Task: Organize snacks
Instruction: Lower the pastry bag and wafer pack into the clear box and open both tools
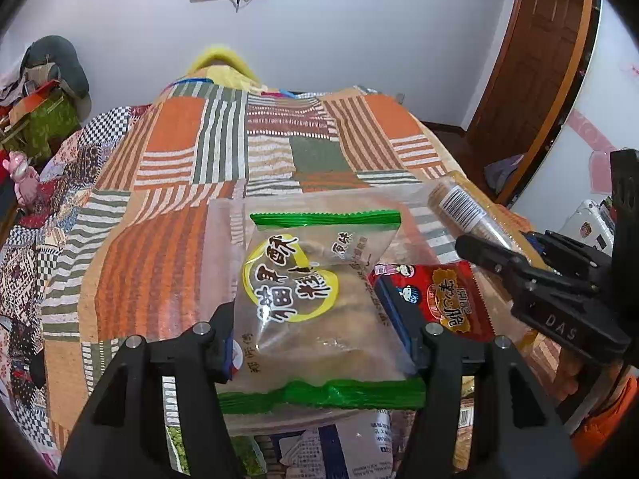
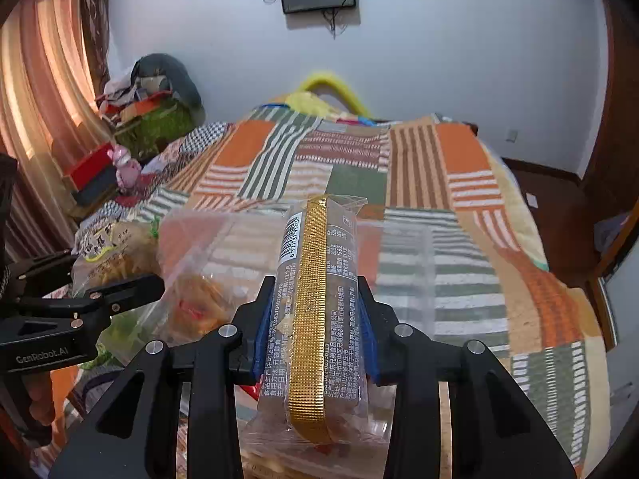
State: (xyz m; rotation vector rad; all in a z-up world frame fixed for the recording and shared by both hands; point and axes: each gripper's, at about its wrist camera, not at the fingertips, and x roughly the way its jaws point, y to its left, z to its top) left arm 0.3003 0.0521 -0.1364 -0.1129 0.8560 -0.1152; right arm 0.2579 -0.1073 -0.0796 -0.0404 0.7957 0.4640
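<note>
The left gripper (image 1: 323, 343) has its jaws clenched on a green-edged pastry packet (image 1: 315, 299) at the lower centre of the left wrist view, pinched by its sides. A red snack packet (image 1: 443, 299) lies just right of it. In the right wrist view the right gripper (image 2: 315, 339) grasps a clear cracker sleeve (image 2: 315, 303) with a gold seam, running from lower centre toward the middle of the frame. Both packets hang over a clear plastic bag (image 2: 247, 247) lying on the patchwork bedspread (image 2: 459, 183), with more snacks inside it at the left.

The 2 grippers sit close together, so they could collide over the bag. The bag's mouth looks slack; a packet released there may slide off onto the bed instead of going in. Squeezing harder could crush the crackers.
</note>
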